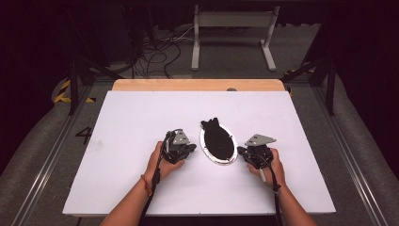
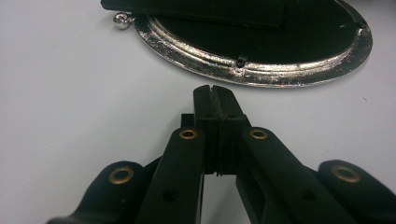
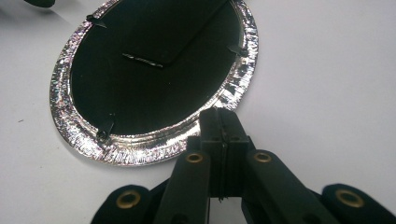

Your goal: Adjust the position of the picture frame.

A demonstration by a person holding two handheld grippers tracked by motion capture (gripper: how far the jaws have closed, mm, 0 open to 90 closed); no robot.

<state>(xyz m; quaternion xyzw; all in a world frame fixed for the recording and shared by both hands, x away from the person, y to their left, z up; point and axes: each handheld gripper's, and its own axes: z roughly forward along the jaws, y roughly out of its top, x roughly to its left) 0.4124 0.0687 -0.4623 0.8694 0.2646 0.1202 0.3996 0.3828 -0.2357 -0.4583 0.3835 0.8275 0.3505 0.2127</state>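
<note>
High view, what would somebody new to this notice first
First the oval picture frame, silver-rimmed and lying black back up at the middle of the white table, its black stand pointing to the far side. Next, the left gripper and right gripper, one on each side of it, both shut with nothing between the jaws. In the right gripper view the tips sit at the silver rim.

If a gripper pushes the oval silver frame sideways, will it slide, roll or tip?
The oval frame lies flat, back side up, on the smooth white table, so it would probably slide, not roll or tip. Its metal-looking rim suggests it is stiff. The low edge may be hard to grasp.
</note>
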